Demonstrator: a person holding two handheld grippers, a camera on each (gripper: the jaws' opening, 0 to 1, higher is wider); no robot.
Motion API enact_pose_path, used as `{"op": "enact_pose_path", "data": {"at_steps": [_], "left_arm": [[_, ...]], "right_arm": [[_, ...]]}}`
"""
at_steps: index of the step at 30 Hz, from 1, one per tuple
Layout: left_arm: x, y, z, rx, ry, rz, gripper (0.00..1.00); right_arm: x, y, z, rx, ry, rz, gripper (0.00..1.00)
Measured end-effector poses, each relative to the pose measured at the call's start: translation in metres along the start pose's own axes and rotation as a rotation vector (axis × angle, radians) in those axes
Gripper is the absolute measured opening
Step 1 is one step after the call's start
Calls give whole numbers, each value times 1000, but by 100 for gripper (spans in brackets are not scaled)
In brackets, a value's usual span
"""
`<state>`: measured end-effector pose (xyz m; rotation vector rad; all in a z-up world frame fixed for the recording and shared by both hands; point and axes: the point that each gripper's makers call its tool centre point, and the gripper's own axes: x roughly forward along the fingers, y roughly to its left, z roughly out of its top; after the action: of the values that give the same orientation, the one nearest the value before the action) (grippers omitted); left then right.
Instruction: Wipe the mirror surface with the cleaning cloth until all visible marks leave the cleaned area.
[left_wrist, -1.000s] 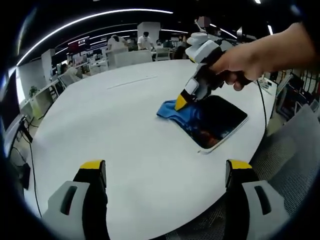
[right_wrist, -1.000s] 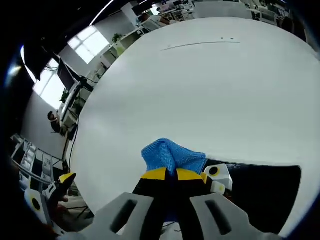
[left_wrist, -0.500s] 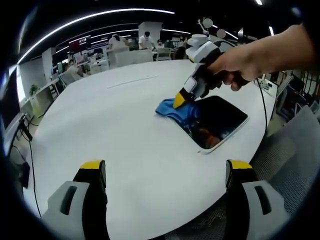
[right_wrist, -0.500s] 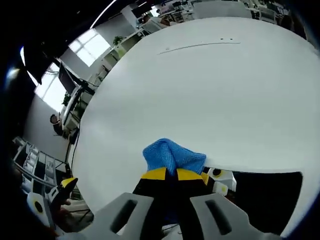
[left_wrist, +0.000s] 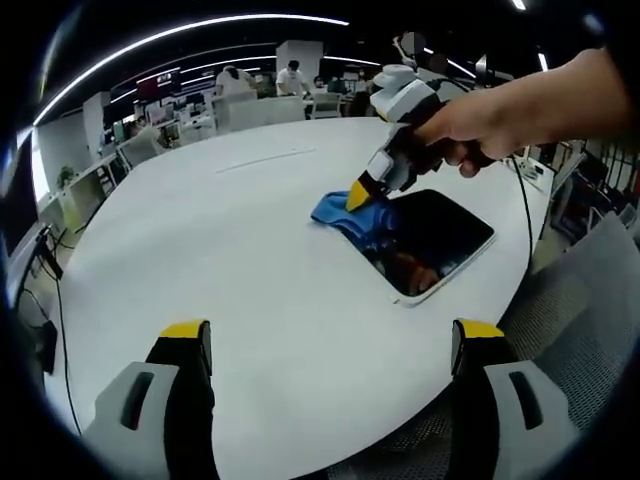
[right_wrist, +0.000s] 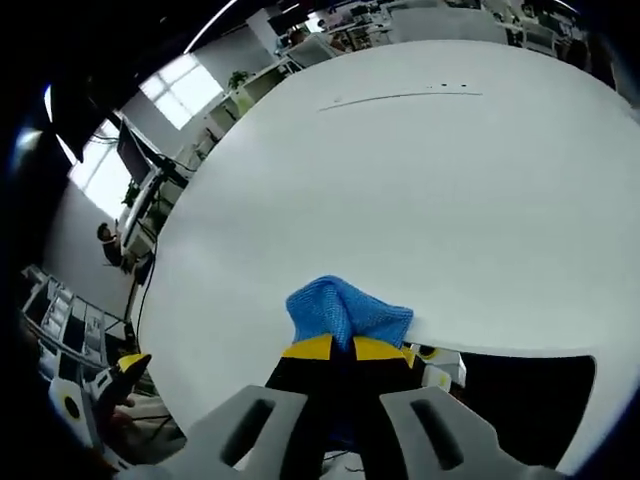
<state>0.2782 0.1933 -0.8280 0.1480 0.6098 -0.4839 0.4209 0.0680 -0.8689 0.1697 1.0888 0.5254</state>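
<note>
**Blue cloth pressed to the mirror's far corner**

Blue microfibre, the cleaning cloth (left_wrist: 352, 214) sits bunched at the far corner of the mirror (left_wrist: 430, 243), part on the dark glass and part spilling onto the white desk (left_wrist: 240, 260). The right tool (left_wrist: 362, 193) has its yellow-tipped jaws clenched on the cloth, held by a person's hand (left_wrist: 470, 135); in the right gripper view the same cloth (right_wrist: 345, 312) bulges out past the pinched jaws of that tool (right_wrist: 333, 348), with the mirror (right_wrist: 530, 400) running off to the right. The mirror lies flat near the desk's right edge, close to where the desk curves away toward a grey chair (left_wrist: 590, 300).

The left tool (left_wrist: 330, 345) hovers released, jaws wide apart and grasping nothing, near the desk's front edge and well apart from the mirror.

Judging the risks: nothing steadies the mirror, so a firm stroke toward the edge could slide it off the desk. The cloth is gripped by a small fold, so it could drag loose, or the hard jaw tips could scrape the glass. Whether marks remain on the dark surface cannot be told.
</note>
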Motion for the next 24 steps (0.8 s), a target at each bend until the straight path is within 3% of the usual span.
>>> {"op": "enact_pose_path", "data": {"at_steps": [24], "left_arm": [[-3, -3, 2, 13, 2, 1, 99]], "right_arm": [[-14, -24, -2, 11, 3, -29, 0]]}}
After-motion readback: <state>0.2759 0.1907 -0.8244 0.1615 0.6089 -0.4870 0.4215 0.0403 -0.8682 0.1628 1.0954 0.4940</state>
